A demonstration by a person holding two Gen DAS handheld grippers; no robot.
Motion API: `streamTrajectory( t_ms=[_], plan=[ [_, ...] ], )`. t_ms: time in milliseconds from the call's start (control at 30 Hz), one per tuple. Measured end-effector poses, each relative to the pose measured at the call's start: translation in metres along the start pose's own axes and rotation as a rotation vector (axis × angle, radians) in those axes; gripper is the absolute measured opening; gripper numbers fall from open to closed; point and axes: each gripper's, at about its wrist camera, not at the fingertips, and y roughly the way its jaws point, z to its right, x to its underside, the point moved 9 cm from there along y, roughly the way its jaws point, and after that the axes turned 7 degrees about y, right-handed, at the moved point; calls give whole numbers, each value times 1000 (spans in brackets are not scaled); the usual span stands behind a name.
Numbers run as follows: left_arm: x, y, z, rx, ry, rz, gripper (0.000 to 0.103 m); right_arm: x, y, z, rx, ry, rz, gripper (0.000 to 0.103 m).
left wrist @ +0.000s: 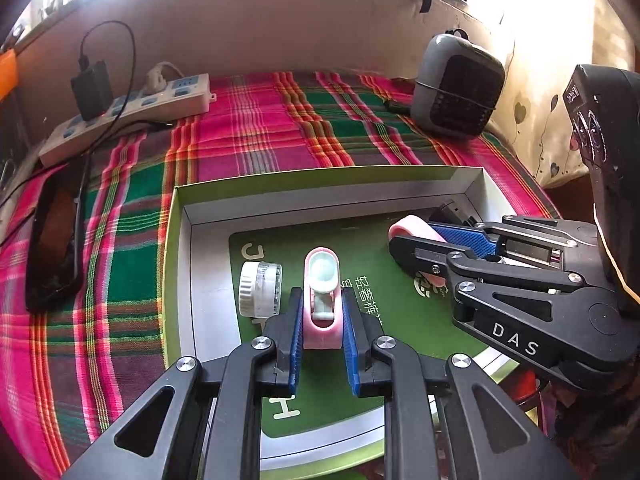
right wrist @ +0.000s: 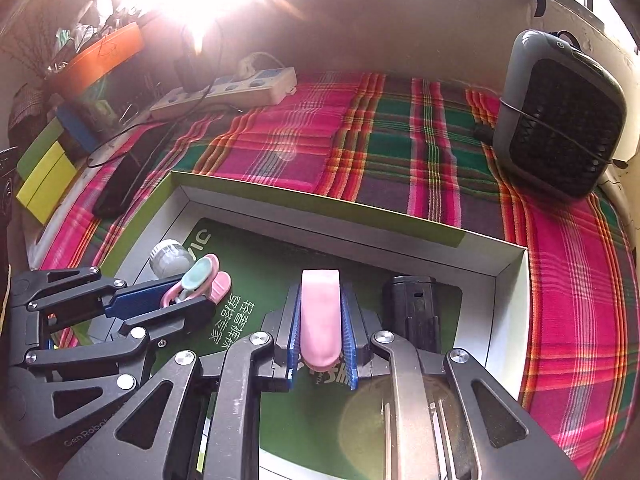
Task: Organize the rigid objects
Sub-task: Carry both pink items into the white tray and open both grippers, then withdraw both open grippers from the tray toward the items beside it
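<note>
I am holding both grippers over an open box (left wrist: 178, 240) lying on a plaid cloth (left wrist: 256, 136). My left gripper (left wrist: 322, 312) is closed around a pink clip (left wrist: 322, 300), its blue pads pressing both sides. My right gripper (right wrist: 322, 320) is closed around a pink bar (right wrist: 320, 316) in the same way. A white jar (left wrist: 260, 289) is lying inside the box just left of the clip. A black block (right wrist: 412, 312) is sitting in the box beside the bar. A grey heater (right wrist: 560, 120) is standing at the cloth's far right.

Box (left wrist: 176, 248) near edge: I lost it below the frame.
Black item (right wrist: 412, 312): part hidden behind right claw (right wrist: 320, 344).
Window glare: blew out the shelf clutter.
</note>
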Motion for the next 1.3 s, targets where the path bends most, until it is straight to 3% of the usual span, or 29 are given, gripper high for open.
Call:
streamTrajectory(
  t_ms=[200,333,600,967,1300],
  plan=[
    [0,0,1,-6,-3,0,21,1,0,-3,-8,-2,0,24],
    [1,-3,2,-8,-1,2,26,1,-2,-4,-15,1,6,38],
    [2,-14,1,-9,-8,13,37,0,-14,2,-11,27,32,47],
    [8,-49,3,-23,-23,71,37,6,-48,1,-41,65,83,47],
    [29,-83,1,-39,-58,117,39,23,-81,12,-12,122,138,47]
  ],
)
